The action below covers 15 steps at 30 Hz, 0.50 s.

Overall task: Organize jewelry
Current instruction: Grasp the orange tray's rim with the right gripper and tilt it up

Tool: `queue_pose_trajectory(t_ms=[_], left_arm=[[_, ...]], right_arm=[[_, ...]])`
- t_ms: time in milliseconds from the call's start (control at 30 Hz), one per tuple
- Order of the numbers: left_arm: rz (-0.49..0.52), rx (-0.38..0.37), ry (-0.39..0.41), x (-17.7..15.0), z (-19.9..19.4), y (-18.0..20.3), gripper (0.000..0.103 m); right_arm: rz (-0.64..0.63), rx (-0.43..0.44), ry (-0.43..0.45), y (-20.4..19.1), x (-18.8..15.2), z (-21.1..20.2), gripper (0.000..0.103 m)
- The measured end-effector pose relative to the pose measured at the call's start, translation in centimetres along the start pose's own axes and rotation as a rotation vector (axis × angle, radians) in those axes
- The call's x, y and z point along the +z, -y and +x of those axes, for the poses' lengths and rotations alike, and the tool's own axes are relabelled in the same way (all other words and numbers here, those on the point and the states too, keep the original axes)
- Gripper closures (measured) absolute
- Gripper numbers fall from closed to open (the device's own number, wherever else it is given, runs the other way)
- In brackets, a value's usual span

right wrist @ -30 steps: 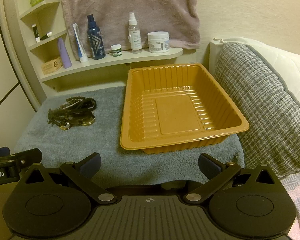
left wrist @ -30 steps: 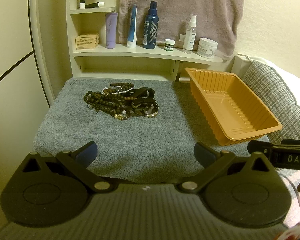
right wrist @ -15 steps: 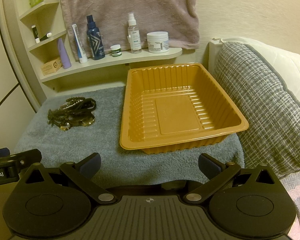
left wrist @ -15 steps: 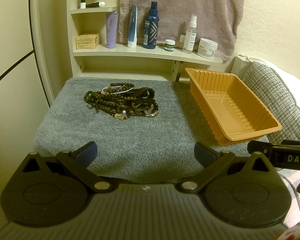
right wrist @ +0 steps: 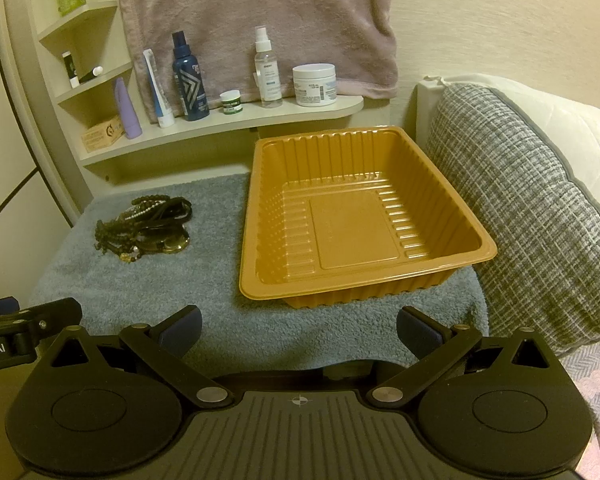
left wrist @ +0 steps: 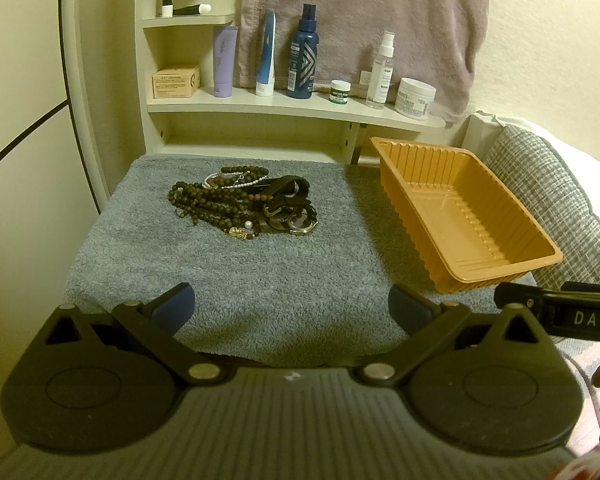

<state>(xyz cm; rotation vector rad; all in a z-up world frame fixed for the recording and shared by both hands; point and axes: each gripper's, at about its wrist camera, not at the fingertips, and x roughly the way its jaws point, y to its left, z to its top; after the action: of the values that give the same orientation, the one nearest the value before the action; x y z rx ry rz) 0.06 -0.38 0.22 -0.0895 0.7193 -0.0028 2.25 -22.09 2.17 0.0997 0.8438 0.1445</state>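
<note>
A tangled pile of jewelry (left wrist: 242, 204), dark bead strands, a pearl string, black straps and metal rings, lies on a grey towel (left wrist: 236, 280). It also shows in the right wrist view (right wrist: 144, 228). An empty orange plastic tray (right wrist: 384, 280) stands to its right on the towel; it also shows in the left wrist view (left wrist: 496, 260). My left gripper (left wrist: 292, 310) is open and empty, near the towel's front edge, well short of the pile. My right gripper (right wrist: 298, 328) is open and empty, in front of the tray.
A shelf (left wrist: 284, 106) behind the towel holds bottles, tubes, jars and a small box. A pink towel (left wrist: 364, 12) hangs on the wall. A grey woven cushion (right wrist: 532, 216) lies right of the tray. A curved white frame (left wrist: 80, 92) stands at the left.
</note>
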Motion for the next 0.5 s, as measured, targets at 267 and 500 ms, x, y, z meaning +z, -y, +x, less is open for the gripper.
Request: queue_pose_trajectory(t_ms=[267,500], left_arm=[[-0.014,-0.007,0.003,0.1,-0.2,0.0,0.002],[-0.11,-0.059,0.024,0.9,0.0,-1.9,0.002]], right_arm=[[0.022,-0.004,0.016,0.2,0.0,-0.2,0.0],[0.142,0.007,0.122,3.1,0.4,-1.1,0.001]])
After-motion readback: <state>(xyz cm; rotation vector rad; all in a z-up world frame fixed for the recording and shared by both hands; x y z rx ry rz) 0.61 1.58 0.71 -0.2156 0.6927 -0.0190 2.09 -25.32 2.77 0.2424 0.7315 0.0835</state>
